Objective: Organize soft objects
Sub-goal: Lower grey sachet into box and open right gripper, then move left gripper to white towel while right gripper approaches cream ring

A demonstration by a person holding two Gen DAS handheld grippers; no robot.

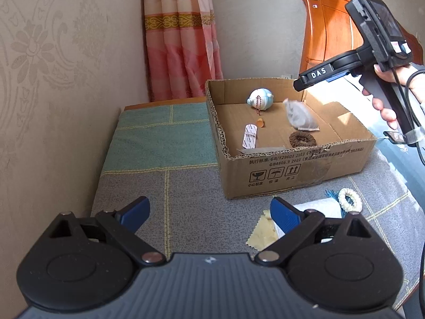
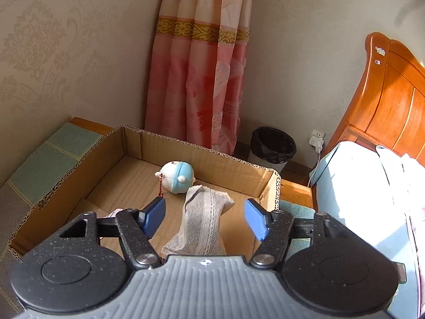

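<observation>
Cardboard box (image 1: 297, 164) sits open-topped on the cloth-covered bench (image 1: 164, 191), its near wall jagged along the cut corrugated rim and its far wall close to the room's wall and curtain (image 2: 196, 79). Bare cloth lies to the box's left and in front of it, giving open room there; on the right the bench edge is near a bed (image 2: 358, 191).

Inside the box, one of each: a blue-and-white round toy (image 2: 176, 176) on a bead chain, a grey sock (image 2: 202, 220), a brown scrunchie (image 1: 302, 139), a white packet (image 1: 249, 135), and a small orange piece (image 1: 260, 122).

Outside, near the box's front right corner, lie one white scrunchie (image 1: 350, 199), one yellow cloth (image 1: 261, 235) and one white item partly hidden behind a finger.

Left gripper (image 1: 209, 211) hovers above the bench with fingers spread wide, holding nothing. Right gripper (image 2: 205, 218) is over the box, fingers wide apart; the sock shows between them, touching neither pad.
</observation>
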